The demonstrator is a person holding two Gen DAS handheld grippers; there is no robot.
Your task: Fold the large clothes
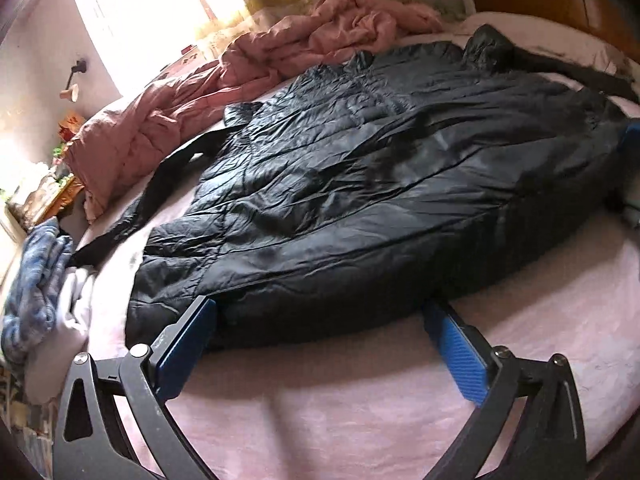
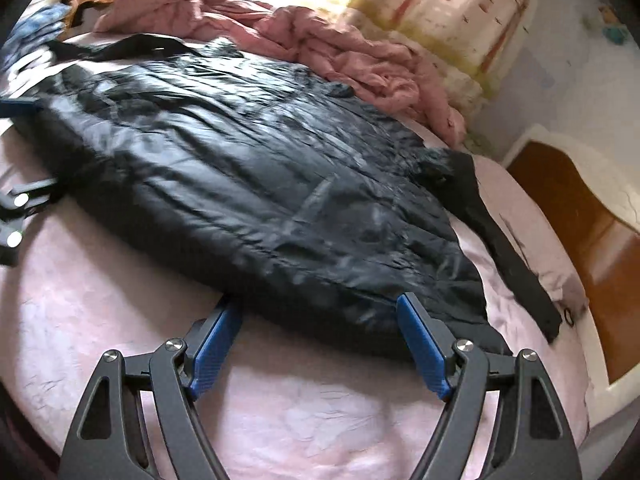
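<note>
A large black quilted coat [image 1: 380, 168] lies spread flat on the pink bed sheet [image 1: 320, 400]. My left gripper [image 1: 320, 308] stands wide open at the coat's near edge, its blue fingertips [image 1: 440, 320] touching the hem and the hem lying between them, unpinched. In the right wrist view the same coat [image 2: 260, 184] fills the middle. My right gripper [image 2: 318, 302] is open too, its blue pads [image 2: 420, 332] astride the near hem further along. A black strap [image 2: 516, 264] trails off the coat to the right. Each gripper shows at the edge of the other's view.
A crumpled pink duvet [image 1: 240, 80] is heaped along the far side of the bed. A blue and white cloth [image 1: 36, 280] hangs at the left edge. A wooden headboard [image 2: 580, 220] bounds the bed on the right. Bare sheet [image 2: 300, 420] lies under both grippers.
</note>
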